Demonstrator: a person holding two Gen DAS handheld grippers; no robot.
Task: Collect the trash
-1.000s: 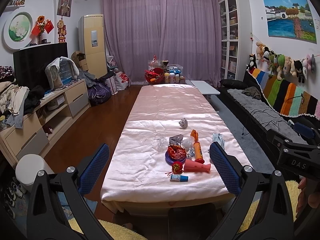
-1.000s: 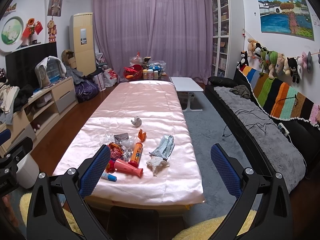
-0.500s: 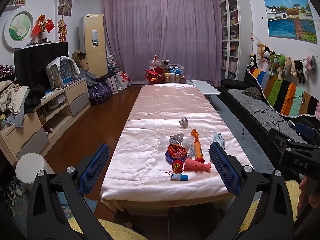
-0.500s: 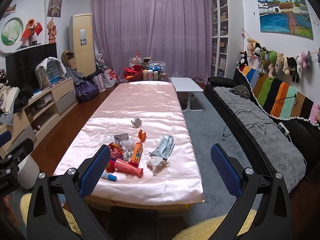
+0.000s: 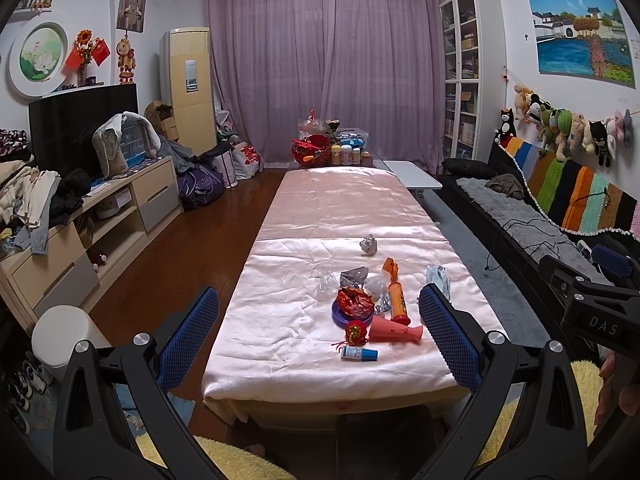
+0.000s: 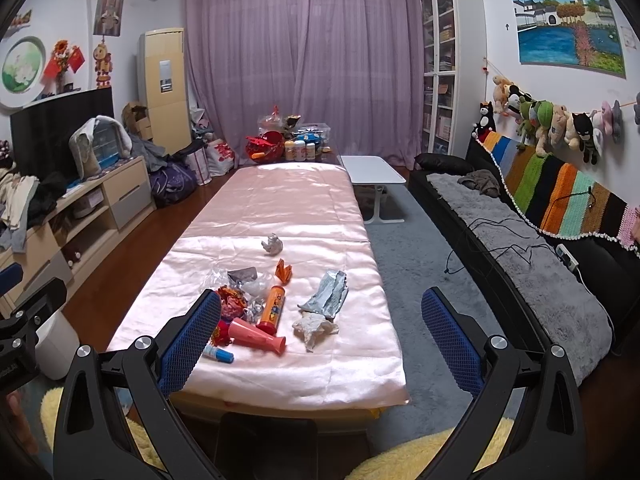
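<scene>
We hold the left gripper [image 5: 318,338] and right gripper [image 6: 320,338] short of the table's near end, both with fingers spread wide and empty. Beyond them the trash sits on the pink cloth [image 5: 340,216]: a small blue-capped bottle [image 5: 359,354] nearest, a pink cone [image 5: 394,331] just beyond it, then an orange tube [image 6: 272,309] and red foil wrapper [image 5: 354,303]. To the right lie a crumpled tissue [image 6: 314,327] and silver packet [image 6: 328,294]. A crumpled wad [image 6: 273,245] lies farther off. A white bin [image 5: 60,334] stands on the floor, left.
</scene>
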